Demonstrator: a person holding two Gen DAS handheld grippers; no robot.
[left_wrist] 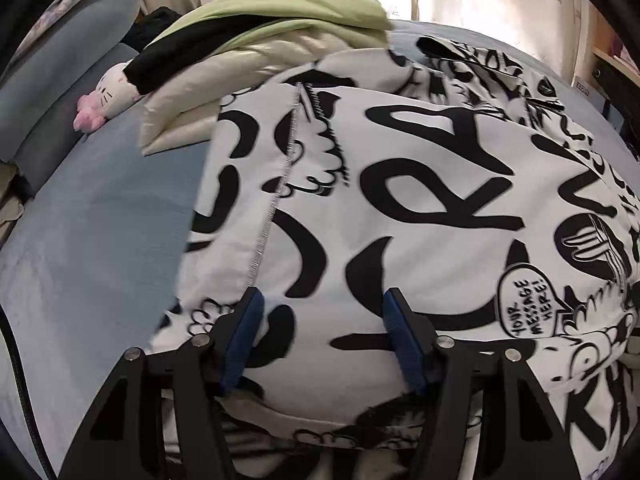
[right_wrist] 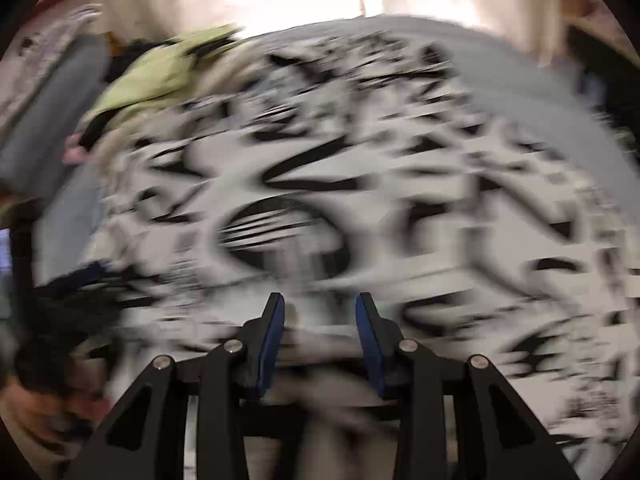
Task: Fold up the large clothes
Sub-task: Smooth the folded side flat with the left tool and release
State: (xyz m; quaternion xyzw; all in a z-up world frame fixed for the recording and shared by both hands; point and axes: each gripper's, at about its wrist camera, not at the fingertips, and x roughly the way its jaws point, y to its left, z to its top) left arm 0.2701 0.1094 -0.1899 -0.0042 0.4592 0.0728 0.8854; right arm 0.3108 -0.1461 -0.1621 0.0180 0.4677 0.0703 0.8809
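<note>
The printed jacket [left_wrist: 400, 200] lies spread on the bed [left_wrist: 100, 220]: soft, bulky, floppy, best gripped at its near hem. Left tool [left_wrist: 322, 340] apart, cloth between; right tool [right_wrist: 320, 344] apart, blurred.

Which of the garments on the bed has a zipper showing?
The black-and-white graffiti-print jacket nearest the camera; the green and cream garments piled behind it show none.
</note>
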